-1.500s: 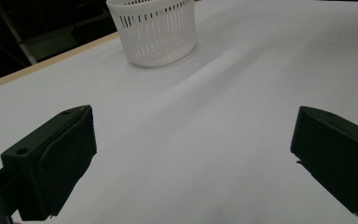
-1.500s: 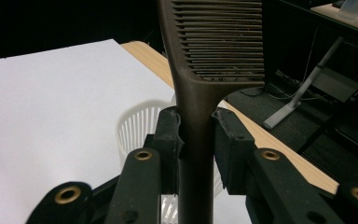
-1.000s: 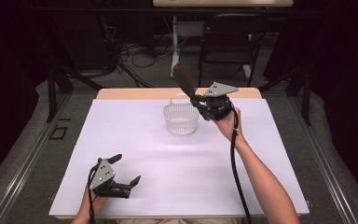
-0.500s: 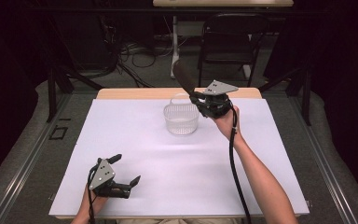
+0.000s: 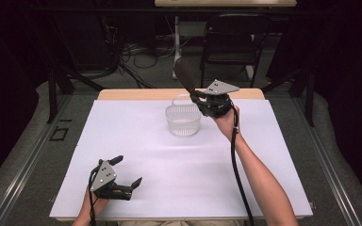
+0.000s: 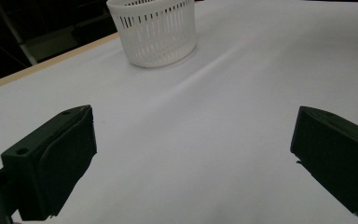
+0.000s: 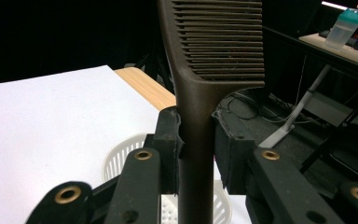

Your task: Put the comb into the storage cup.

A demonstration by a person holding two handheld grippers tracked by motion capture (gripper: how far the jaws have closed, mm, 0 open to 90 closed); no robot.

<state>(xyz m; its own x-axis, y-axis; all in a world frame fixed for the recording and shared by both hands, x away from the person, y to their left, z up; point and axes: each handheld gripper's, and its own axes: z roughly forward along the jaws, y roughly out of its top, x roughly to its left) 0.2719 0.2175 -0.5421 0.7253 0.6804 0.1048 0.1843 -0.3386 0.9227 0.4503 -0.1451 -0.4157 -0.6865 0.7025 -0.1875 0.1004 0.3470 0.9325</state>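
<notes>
Here, at the near left of the white table sheet (image 5: 122, 132), the left gripper (image 5: 128, 172) rests with its jaws spread wide and nothing between them. Farther along, the white slotted basket (image 5: 183, 120) stands upright near the table's far edge. Just right of it and slightly above, the right gripper (image 5: 194, 95) clamps a dark comb (image 7: 200, 93) by its handle, teeth end raised above the basket.
</notes>
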